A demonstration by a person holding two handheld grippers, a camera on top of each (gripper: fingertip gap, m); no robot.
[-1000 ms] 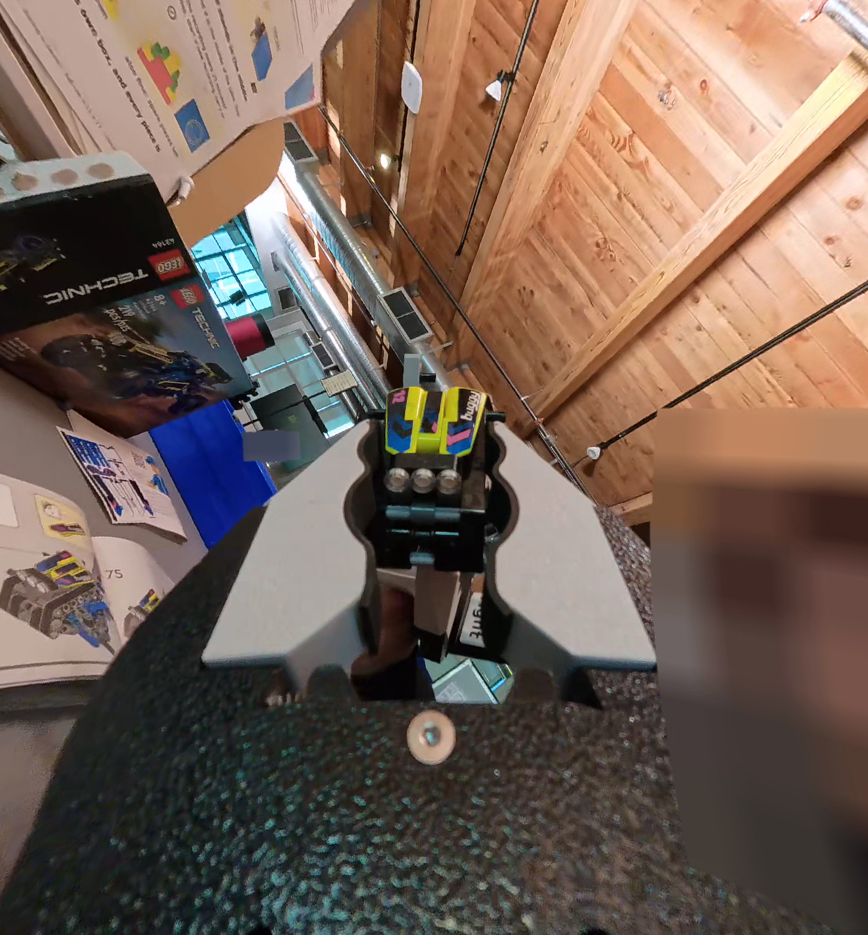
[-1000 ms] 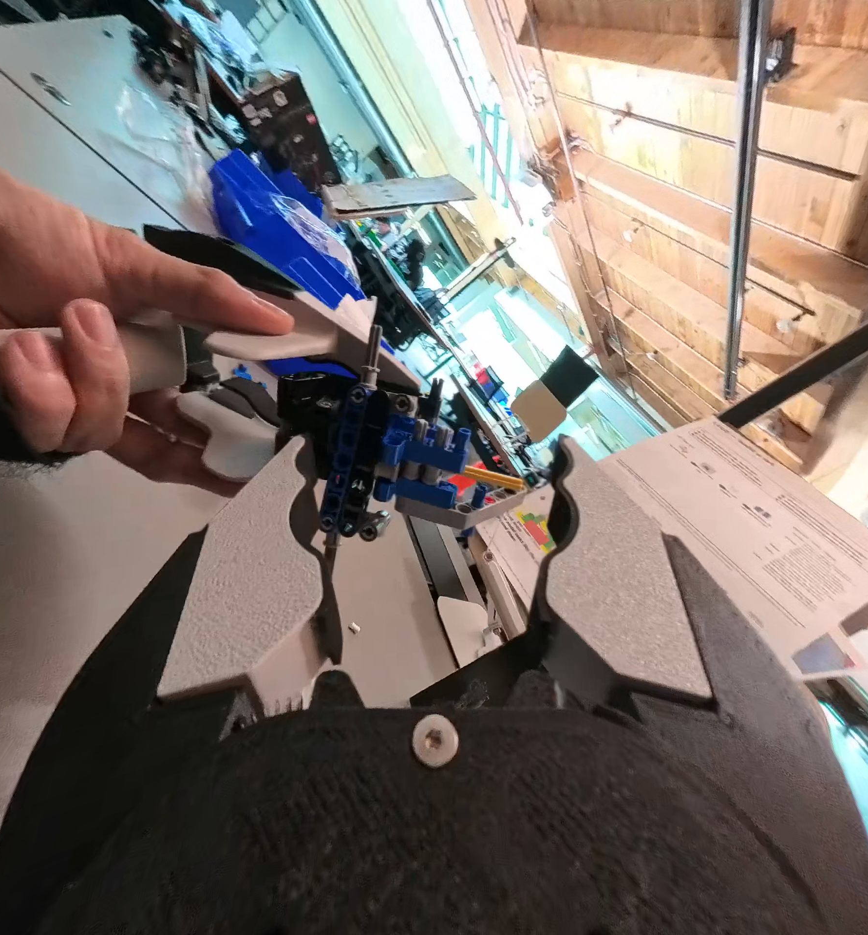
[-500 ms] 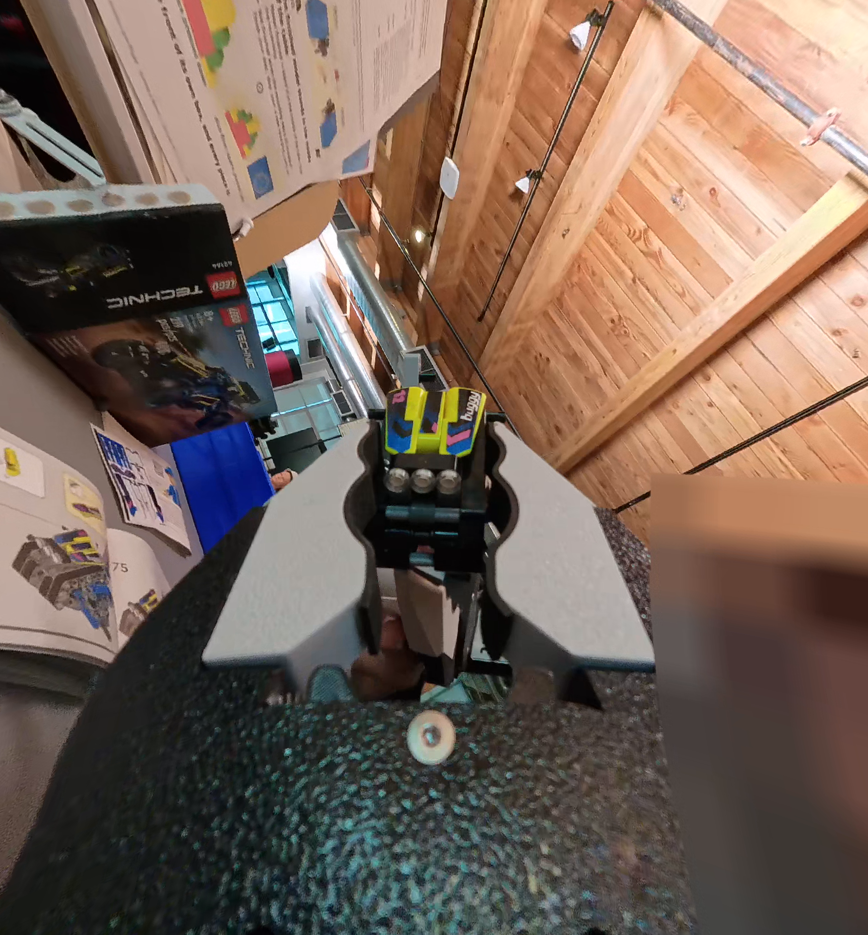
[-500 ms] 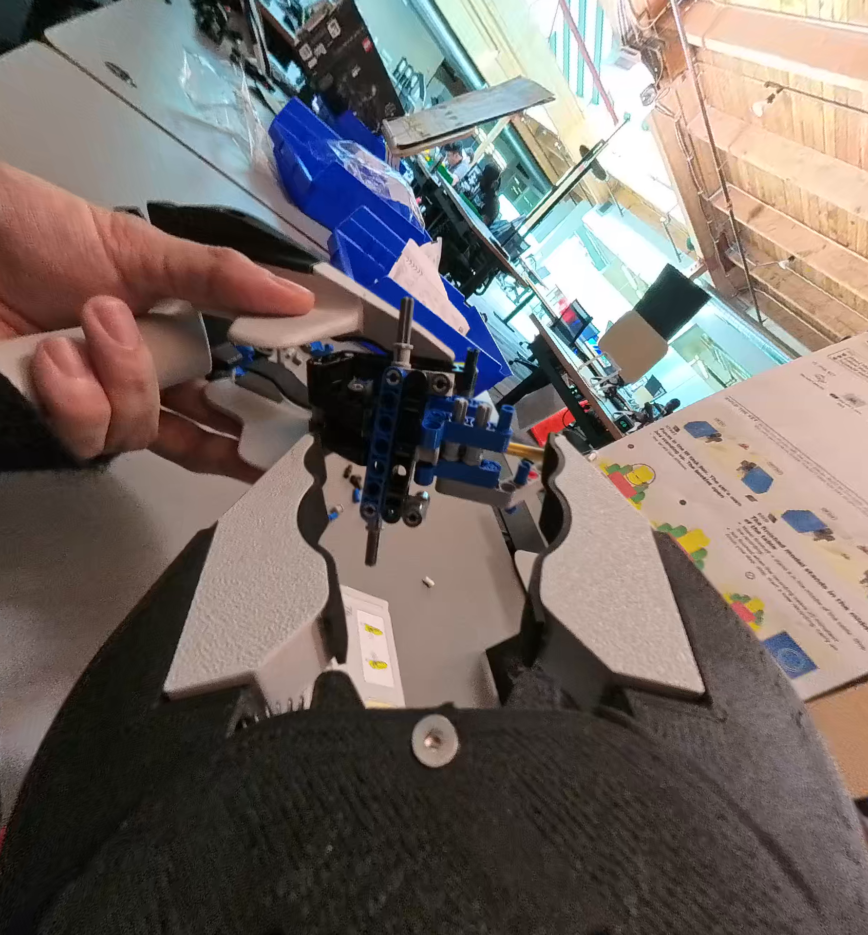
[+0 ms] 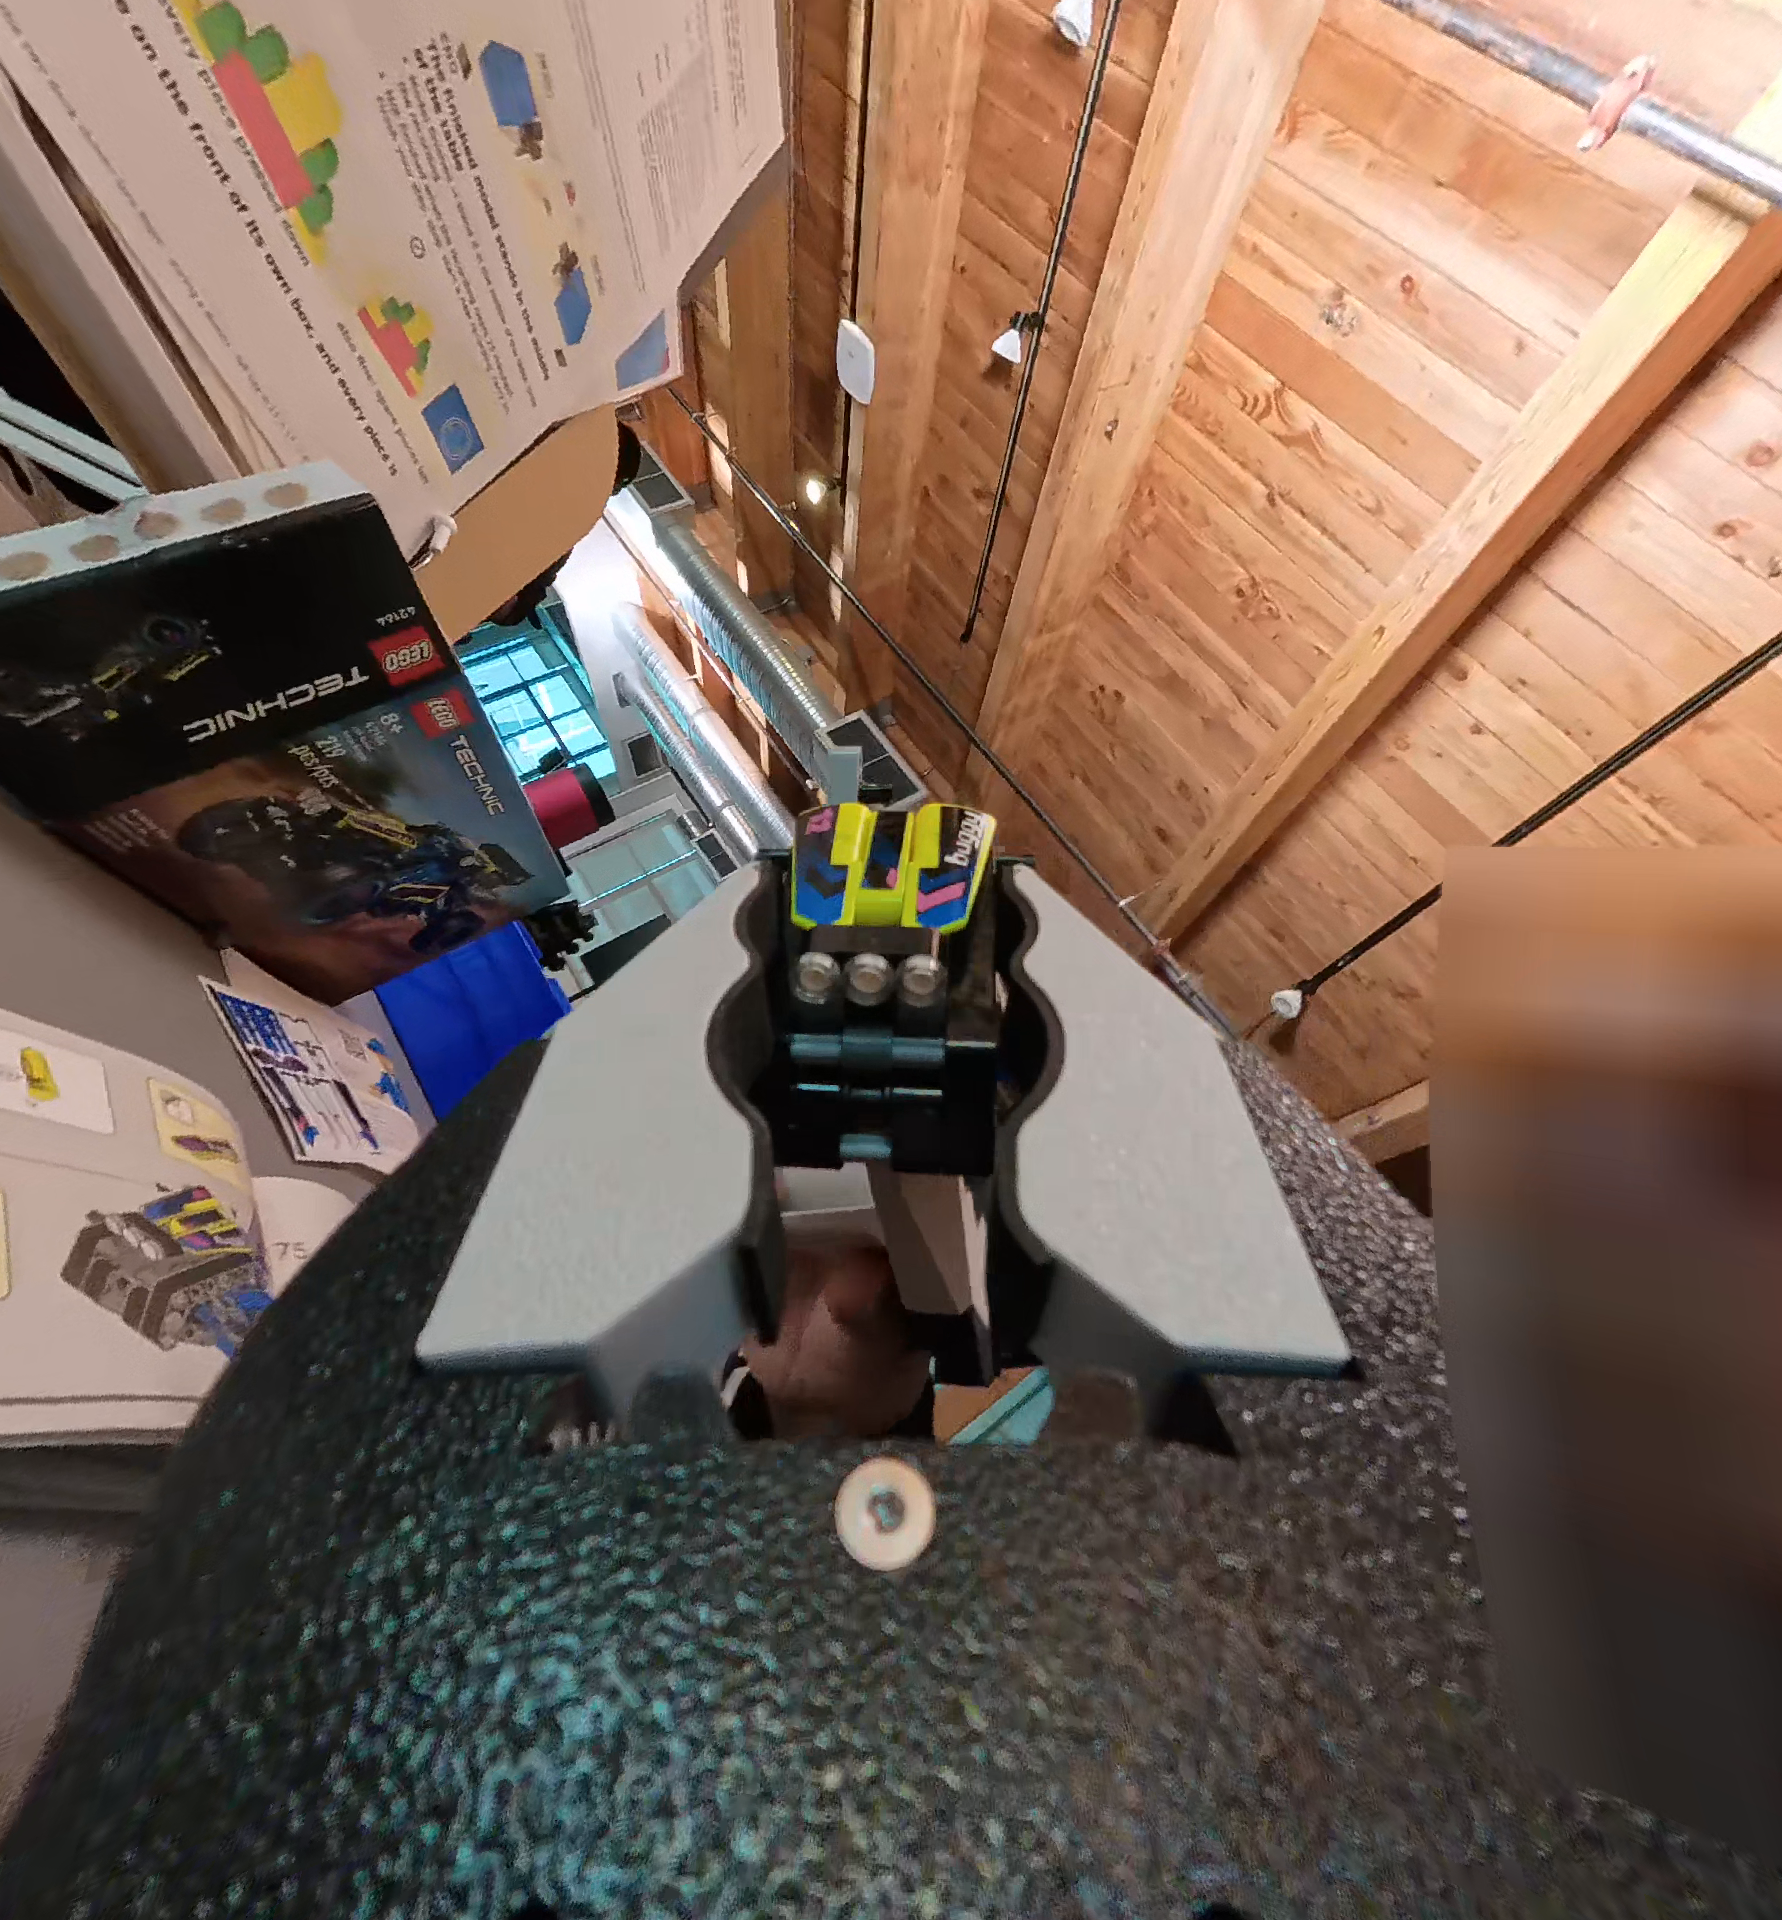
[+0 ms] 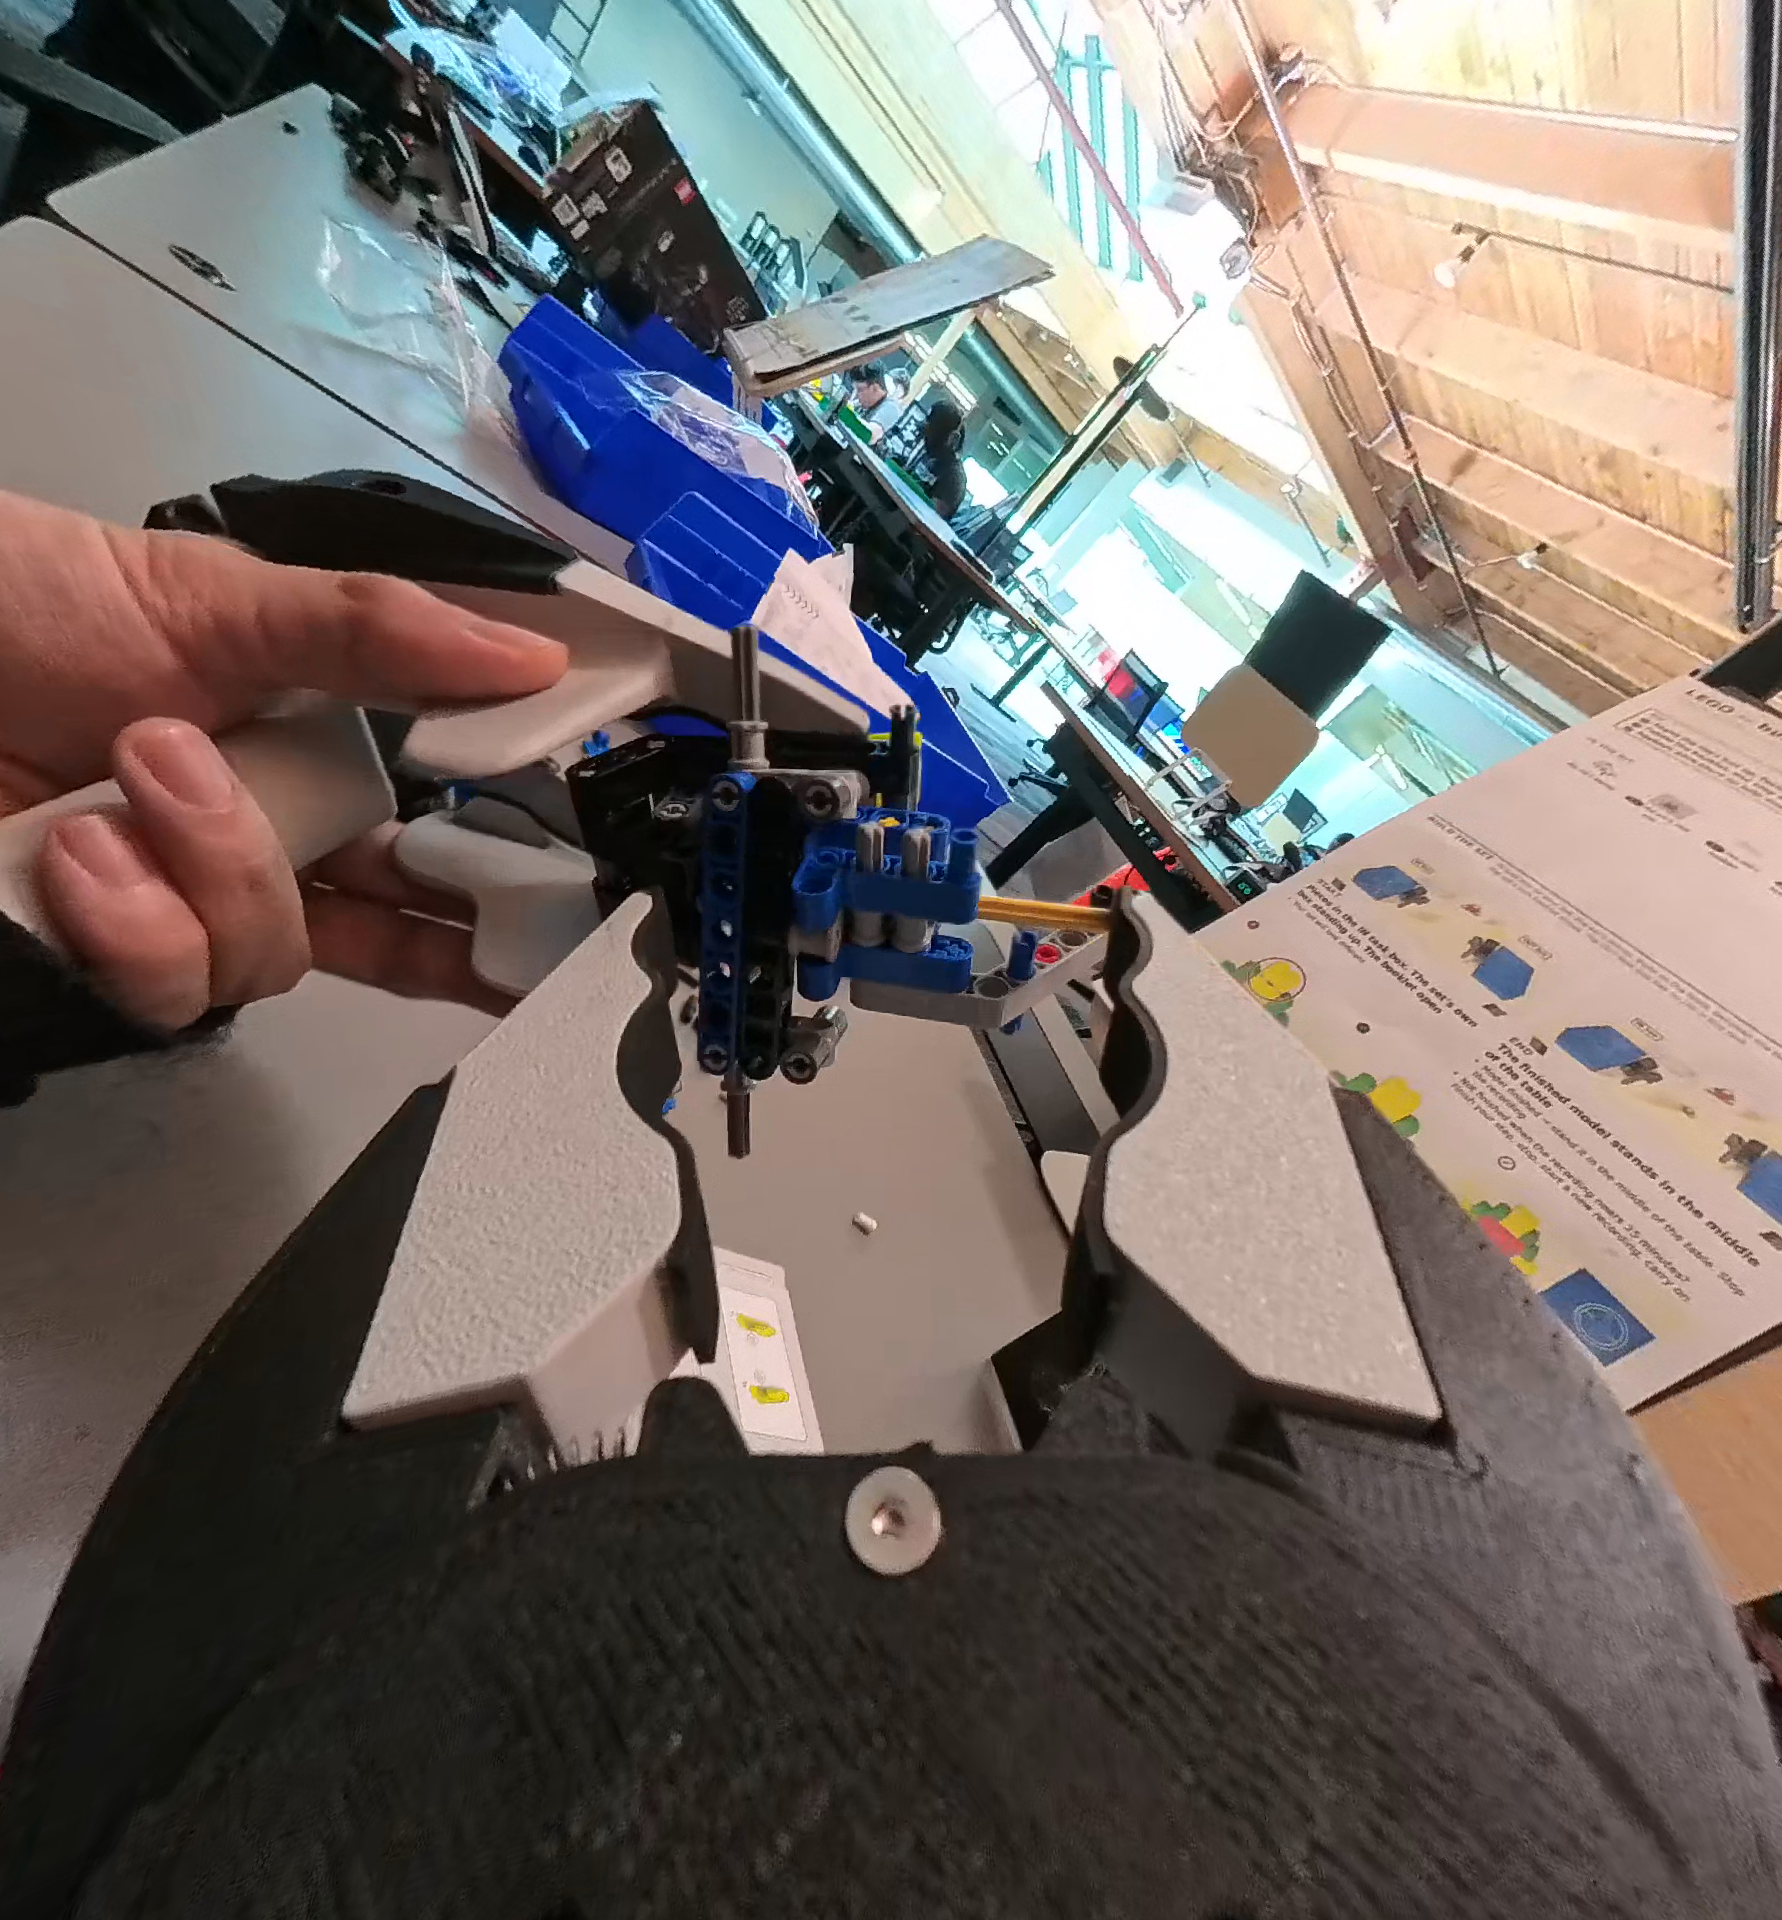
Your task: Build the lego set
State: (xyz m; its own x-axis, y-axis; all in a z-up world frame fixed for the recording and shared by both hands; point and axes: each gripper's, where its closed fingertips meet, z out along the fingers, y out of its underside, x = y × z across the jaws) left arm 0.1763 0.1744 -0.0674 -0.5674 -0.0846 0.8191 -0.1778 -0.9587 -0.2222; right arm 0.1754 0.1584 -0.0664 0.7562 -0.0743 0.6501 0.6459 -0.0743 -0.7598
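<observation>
My left gripper is shut on a black brick-built car model with yellow, blue and pink hood panels, and holds it up toward the wooden ceiling. The right wrist view shows a hand holding that gripper, its upper finger over the model. From this side the model shows blue beams, a grey axle and a yellow axle. My right gripper is open wide, with the model's blue end between its fingertips. The yellow axle's tip reaches the right finger.
The set's dark box and an open instruction booklet lie at the left. A printed sheet on cardboard stands at the right. Blue bins sit behind on the grey table, with a tiny white piece below the model. My left and right fingertips are right by each other.
My right gripper has tilted down and come closer, so the model now sits between its fingertips, which narrowed slightly. My left gripper keeps its hold and has tilted a little.
</observation>
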